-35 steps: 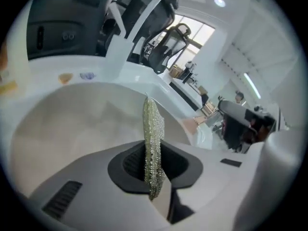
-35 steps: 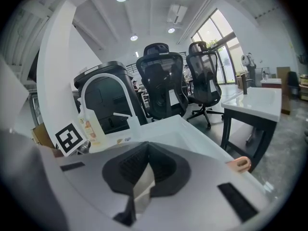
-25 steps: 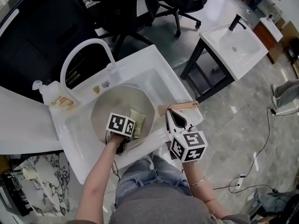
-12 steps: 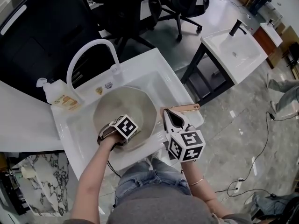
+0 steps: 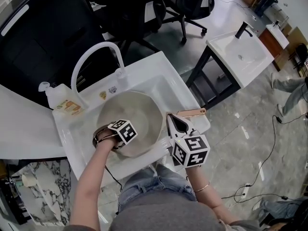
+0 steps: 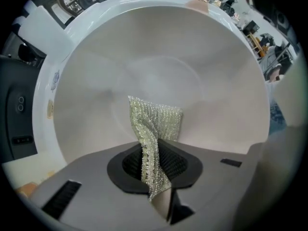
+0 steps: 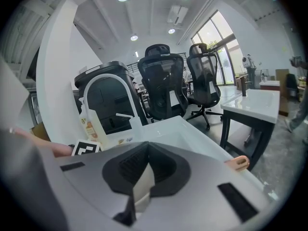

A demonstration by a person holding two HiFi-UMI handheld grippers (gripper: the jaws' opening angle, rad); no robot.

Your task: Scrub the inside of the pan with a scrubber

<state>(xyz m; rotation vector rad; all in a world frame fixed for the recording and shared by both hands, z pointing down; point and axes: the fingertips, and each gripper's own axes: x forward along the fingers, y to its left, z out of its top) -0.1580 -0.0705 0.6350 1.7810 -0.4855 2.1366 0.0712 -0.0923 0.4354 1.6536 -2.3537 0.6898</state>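
Now your left gripper (image 6: 155,165) clamps the scrubber (image 6: 156,121), free end ahead against the pan (image 6: 159,57), whose near edge your right gripper (image 7: 143,179) pinches.

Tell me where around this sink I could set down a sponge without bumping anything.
Bare: the sink ledge right of the faucet, and the counter left of the sink. Crowded: the back left corner holds the soap bottle; the pan fills the basin, with the left gripper and scrubber inside and the right gripper clamped on its rim near the handle.
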